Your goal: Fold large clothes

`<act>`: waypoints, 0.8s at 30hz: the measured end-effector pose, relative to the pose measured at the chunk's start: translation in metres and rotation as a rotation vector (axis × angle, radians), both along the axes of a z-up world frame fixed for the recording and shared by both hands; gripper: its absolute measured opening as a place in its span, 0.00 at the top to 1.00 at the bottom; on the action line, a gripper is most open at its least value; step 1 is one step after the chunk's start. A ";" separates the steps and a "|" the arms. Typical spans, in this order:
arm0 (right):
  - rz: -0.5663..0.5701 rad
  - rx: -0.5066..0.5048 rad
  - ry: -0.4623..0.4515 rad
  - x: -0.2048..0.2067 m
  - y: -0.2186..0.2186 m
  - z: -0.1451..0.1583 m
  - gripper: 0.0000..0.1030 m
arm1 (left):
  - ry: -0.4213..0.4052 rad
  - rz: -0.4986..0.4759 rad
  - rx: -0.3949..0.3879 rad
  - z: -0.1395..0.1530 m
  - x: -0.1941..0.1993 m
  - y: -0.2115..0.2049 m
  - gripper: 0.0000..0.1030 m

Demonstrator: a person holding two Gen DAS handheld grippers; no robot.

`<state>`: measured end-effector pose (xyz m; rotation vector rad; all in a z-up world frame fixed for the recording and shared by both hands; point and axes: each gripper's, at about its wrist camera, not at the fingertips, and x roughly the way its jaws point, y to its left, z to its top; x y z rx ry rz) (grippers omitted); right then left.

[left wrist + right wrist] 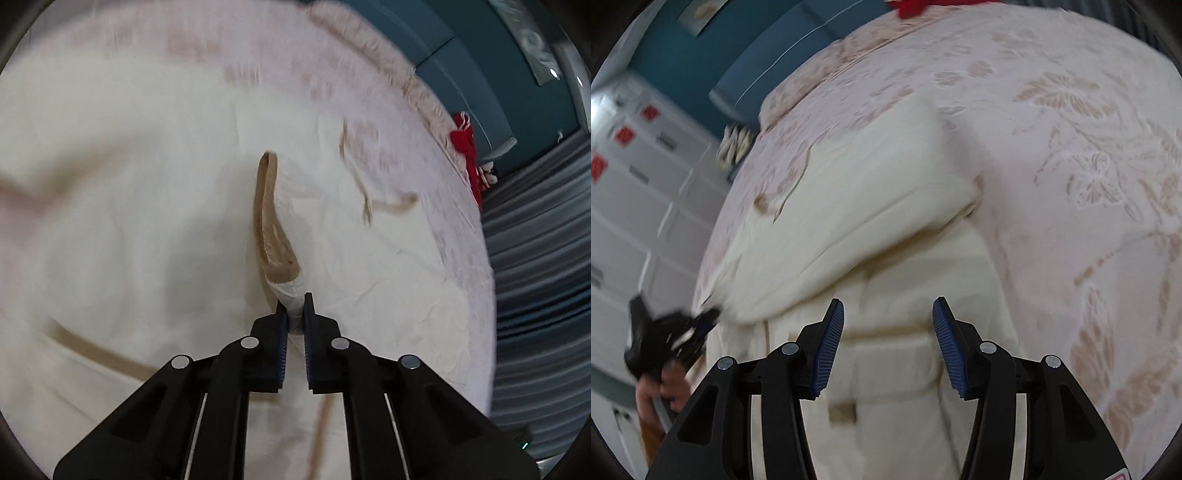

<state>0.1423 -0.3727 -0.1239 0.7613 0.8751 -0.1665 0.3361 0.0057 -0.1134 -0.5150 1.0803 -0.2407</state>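
On pink floral bedspread (1071, 155): cream garment (849, 206) spread out, tan-trimmed, partly folded over itself. Left gripper (295, 310) clamped on a bunched white fold of garment beside tan collar band (267, 221). Right gripper (888, 321) above garment, jaws parted, nothing between (no contact seen). Red cloth (467, 147) at far bed edge.

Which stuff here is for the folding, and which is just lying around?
For the folding:
- cream garment with tan trim
- left tongs, pinching a bit of its cloth
- right tongs, open above it

Just lying around:
- pink flowered bedspread underneath
- red cloth at the bed's edge
- white drawers
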 end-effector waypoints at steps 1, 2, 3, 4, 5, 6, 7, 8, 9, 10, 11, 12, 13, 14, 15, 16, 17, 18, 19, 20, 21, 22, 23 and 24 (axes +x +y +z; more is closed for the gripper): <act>-0.011 0.016 -0.009 0.006 -0.005 -0.002 0.51 | -0.028 0.007 0.022 0.008 0.002 0.006 0.94; -0.013 0.026 -0.016 0.011 -0.007 -0.003 0.51 | -0.065 0.018 0.050 0.019 0.004 0.015 0.94; -0.016 0.037 -0.025 0.019 -0.009 -0.005 0.51 | -0.089 0.027 0.073 0.026 0.007 0.025 0.94; -0.015 0.043 -0.026 0.026 -0.010 -0.007 0.51 | -0.099 0.029 0.095 0.029 0.011 0.033 0.94; -0.013 0.049 -0.027 0.033 -0.010 -0.010 0.51 | -0.103 0.037 0.113 0.029 0.014 0.037 0.94; -0.014 0.050 -0.025 0.038 -0.010 -0.012 0.51 | -0.103 0.042 0.133 0.027 0.017 0.041 0.94; -0.015 0.053 -0.022 0.044 -0.010 -0.015 0.53 | -0.098 0.039 0.154 0.023 0.019 0.042 0.94; -0.019 0.064 -0.019 0.052 -0.011 -0.018 0.53 | -0.095 0.034 0.161 0.019 0.021 0.043 0.94; -0.025 0.074 -0.021 0.056 -0.013 -0.019 0.53 | -0.089 0.026 0.174 0.014 0.021 0.041 0.94; -0.035 0.090 -0.026 0.062 -0.015 -0.020 0.53 | -0.087 0.019 0.193 0.009 0.021 0.037 0.94; -0.043 0.107 -0.032 0.065 -0.017 -0.021 0.55 | -0.085 0.012 0.208 0.004 0.020 0.036 0.94; -0.046 0.123 -0.045 0.070 -0.019 -0.020 0.68 | -0.083 0.011 0.222 0.000 0.015 0.039 0.94; -0.048 0.114 -0.046 0.075 -0.020 -0.018 0.82 | -0.079 0.012 0.232 -0.002 0.013 0.042 0.94; -0.047 0.097 -0.049 0.078 -0.022 -0.015 0.86 | -0.071 0.012 0.244 -0.008 0.012 0.042 0.94; -0.048 0.087 -0.061 0.077 -0.023 -0.011 0.90 | -0.063 0.014 0.243 -0.013 0.012 0.042 0.94; -0.053 0.067 -0.086 0.076 -0.025 -0.003 0.91 | -0.054 0.014 0.234 -0.017 0.011 0.044 0.94; -0.055 0.039 -0.118 0.072 -0.026 0.007 0.92 | -0.046 0.010 0.225 -0.021 0.009 0.044 0.94; -0.055 0.019 -0.143 0.068 -0.026 0.015 0.92 | -0.047 0.004 0.220 -0.024 0.007 0.043 0.94; -0.057 -0.012 -0.164 0.064 -0.024 0.022 0.92 | -0.049 -0.001 0.219 -0.026 0.005 0.042 0.94; -0.059 -0.067 -0.157 0.061 -0.022 0.025 0.93 | -0.051 -0.011 0.222 -0.030 0.002 0.038 0.94; -0.059 -0.111 -0.128 0.064 -0.022 0.022 0.93 | -0.048 -0.020 0.231 -0.034 -0.001 0.033 0.94; -0.055 -0.147 -0.084 0.068 -0.021 0.015 0.93 | -0.045 -0.025 0.248 -0.040 -0.003 0.028 0.94; -0.052 -0.171 -0.026 0.072 -0.022 0.003 0.93 | -0.045 -0.025 0.261 -0.043 -0.004 0.025 0.94; -0.050 -0.181 0.002 0.073 -0.023 -0.006 0.94 | -0.046 -0.025 0.269 -0.047 -0.005 0.022 0.94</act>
